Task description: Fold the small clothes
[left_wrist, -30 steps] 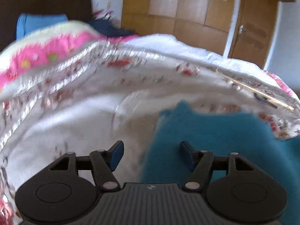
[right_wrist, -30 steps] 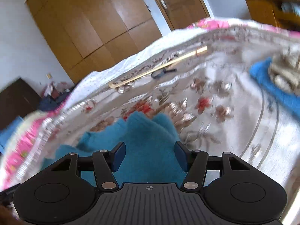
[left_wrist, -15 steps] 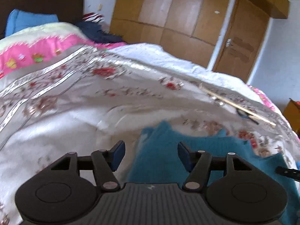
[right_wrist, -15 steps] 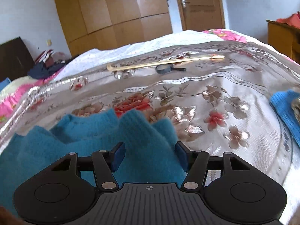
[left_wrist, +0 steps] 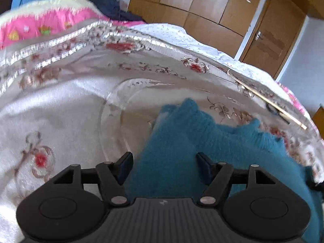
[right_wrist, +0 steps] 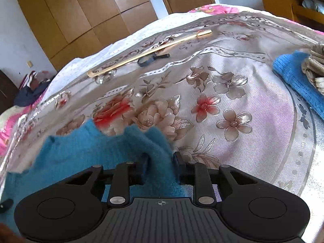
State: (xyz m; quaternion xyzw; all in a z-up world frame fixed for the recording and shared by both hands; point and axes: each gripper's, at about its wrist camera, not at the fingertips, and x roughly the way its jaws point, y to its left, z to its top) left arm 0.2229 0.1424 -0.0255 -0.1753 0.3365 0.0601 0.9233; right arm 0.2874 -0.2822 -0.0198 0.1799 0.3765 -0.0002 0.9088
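A fuzzy teal knit garment (left_wrist: 212, 141) lies on the flowered bedspread (left_wrist: 81, 105). My left gripper (left_wrist: 165, 163) is open, its jaws standing wide on either side of the garment's left corner. In the right wrist view the same teal garment (right_wrist: 85, 147) spreads to the lower left. My right gripper (right_wrist: 160, 163) is shut on the garment's right corner, with the knit bunched between the fingers.
A long wooden stick (right_wrist: 149, 51) and a dark magnifying glass (right_wrist: 151, 58) lie further back on the bed. A blue knit item (right_wrist: 293, 77) with a beige knit piece (right_wrist: 313, 68) on it sits at right. A pink blanket (left_wrist: 44, 26), wooden wardrobe (left_wrist: 192, 6) and door (left_wrist: 271, 38) stand behind.
My right gripper has closed from open onto the garment's right corner. My left gripper stays open and has tilted down closer over the left corner.
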